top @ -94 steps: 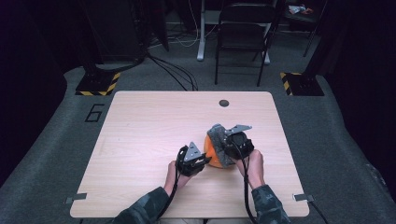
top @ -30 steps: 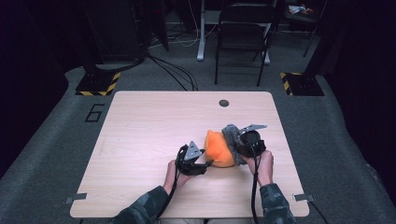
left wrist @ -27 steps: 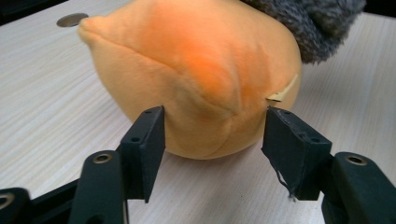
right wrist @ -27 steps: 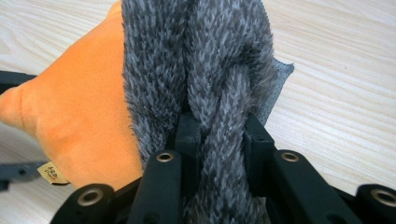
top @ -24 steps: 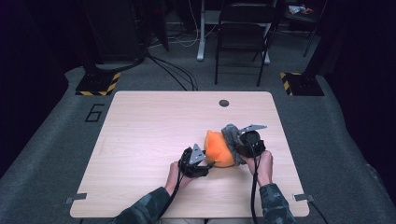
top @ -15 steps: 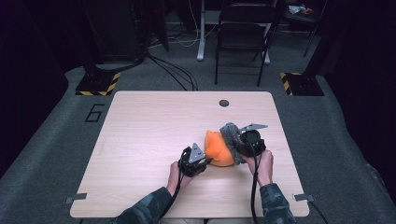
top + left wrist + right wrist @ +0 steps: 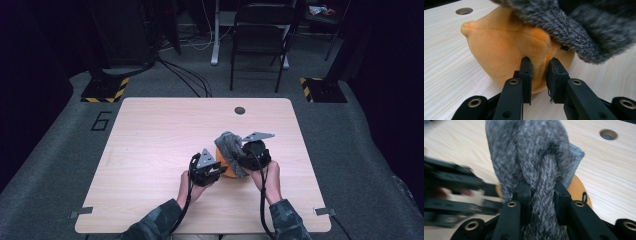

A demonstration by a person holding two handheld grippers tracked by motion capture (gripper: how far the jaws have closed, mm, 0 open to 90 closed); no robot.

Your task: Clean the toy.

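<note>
Orange plush, soft and rounded like a stuffed toy's body [image 7: 506,55], lying on the pale wood-grain worktop [image 7: 150,145] near its front right, capped by a fuzzy grey knitted hat [image 7: 534,152]. Left gripper [image 7: 539,75] pinching a fold of the orange fleece between its fingers [image 7: 526,72], having just been closing on it. Right gripper [image 7: 541,195] clamping a thick ridge of the grey fabric, fingers [image 7: 524,195] pressed hard into the pile. In the high view, both grippers [image 7: 207,167] [image 7: 255,150] flanking the toy, the hat [image 7: 231,150] draped over its far side.

Risks, judging from this: pulling the two apart too quickly, with the thin orange fold slipping out of the left grip and the whole toy lifting along with the hat. Equally, gripping only loose fleece rather than stuffing, so stretching a seam instead of anchoring the body. Hat possibly snagging on the toy's protruding nub [image 7: 467,25] while coming off or going on. Dragging sideways also nudging the toy towards the near worktop edge.
</note>
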